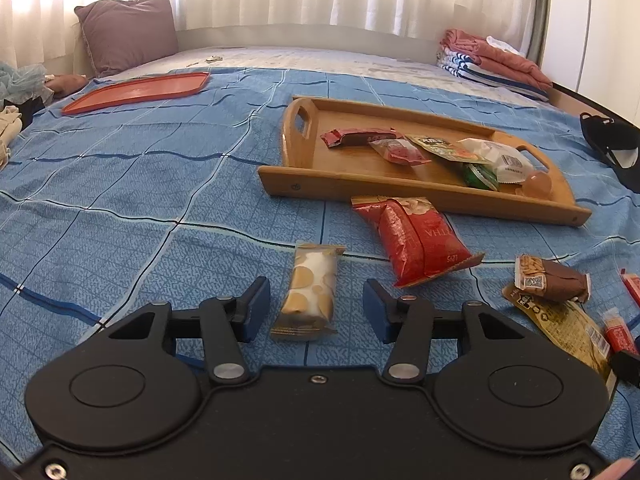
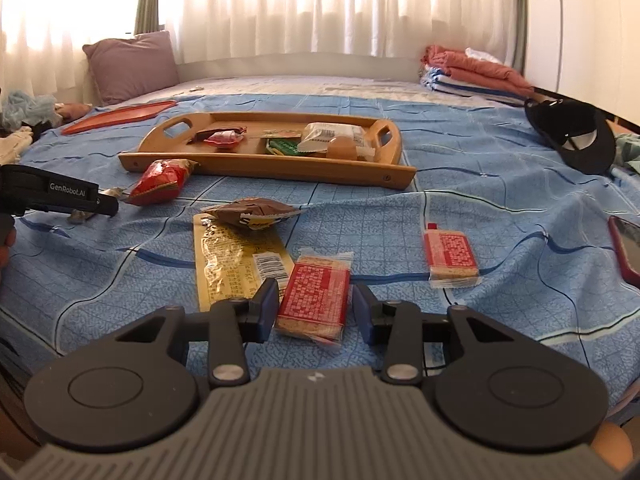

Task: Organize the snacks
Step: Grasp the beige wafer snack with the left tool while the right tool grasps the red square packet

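Observation:
My left gripper (image 1: 316, 304) is open, its fingers on either side of a gold-and-white snack bar (image 1: 310, 292) lying on the blue bedspread. My right gripper (image 2: 316, 306) is open around a red-labelled cracker pack (image 2: 316, 298), not clamped. A wooden tray (image 1: 360, 180) holds several snacks; it also shows in the right wrist view (image 2: 256, 166). A red peanut bag (image 1: 416, 240) lies in front of the tray. A brown packet (image 2: 250, 212) rests on a flat yellow pouch (image 2: 236, 260). A second red cracker pack (image 2: 450, 254) lies to the right.
An orange tray lid (image 1: 136, 92) lies far left. A purple pillow (image 1: 128, 32) and folded clothes (image 1: 492, 60) are at the back. A black cap (image 2: 572, 140) and a red-cased phone (image 2: 624, 248) lie on the right. The left gripper's body (image 2: 52, 196) shows at the left edge.

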Action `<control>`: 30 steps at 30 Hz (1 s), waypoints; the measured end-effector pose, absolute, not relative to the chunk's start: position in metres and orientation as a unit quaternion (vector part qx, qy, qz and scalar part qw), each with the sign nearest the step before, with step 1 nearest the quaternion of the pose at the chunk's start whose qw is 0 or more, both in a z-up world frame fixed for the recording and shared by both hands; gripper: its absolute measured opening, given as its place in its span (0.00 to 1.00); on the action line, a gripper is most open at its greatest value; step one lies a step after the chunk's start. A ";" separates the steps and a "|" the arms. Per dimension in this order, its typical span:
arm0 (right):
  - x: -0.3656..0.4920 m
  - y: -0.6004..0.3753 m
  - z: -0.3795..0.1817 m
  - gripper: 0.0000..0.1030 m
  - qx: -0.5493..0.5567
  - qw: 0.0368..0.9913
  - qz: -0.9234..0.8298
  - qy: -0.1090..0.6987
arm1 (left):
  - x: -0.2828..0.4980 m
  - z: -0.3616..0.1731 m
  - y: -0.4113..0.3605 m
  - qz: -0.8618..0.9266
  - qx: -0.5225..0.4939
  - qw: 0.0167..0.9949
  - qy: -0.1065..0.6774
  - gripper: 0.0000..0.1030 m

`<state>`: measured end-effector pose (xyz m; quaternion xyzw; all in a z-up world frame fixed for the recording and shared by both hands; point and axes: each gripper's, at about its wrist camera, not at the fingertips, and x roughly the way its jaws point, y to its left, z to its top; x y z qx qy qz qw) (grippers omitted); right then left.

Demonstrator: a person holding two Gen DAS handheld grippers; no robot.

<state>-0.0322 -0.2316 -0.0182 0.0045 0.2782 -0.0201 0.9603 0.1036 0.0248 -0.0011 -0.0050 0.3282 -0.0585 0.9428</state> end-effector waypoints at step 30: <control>-0.038 -0.235 -0.009 0.38 -0.002 0.967 -0.033 0.252 | 0.091 0.012 0.028 -0.058 -0.024 0.944 0.325 0.20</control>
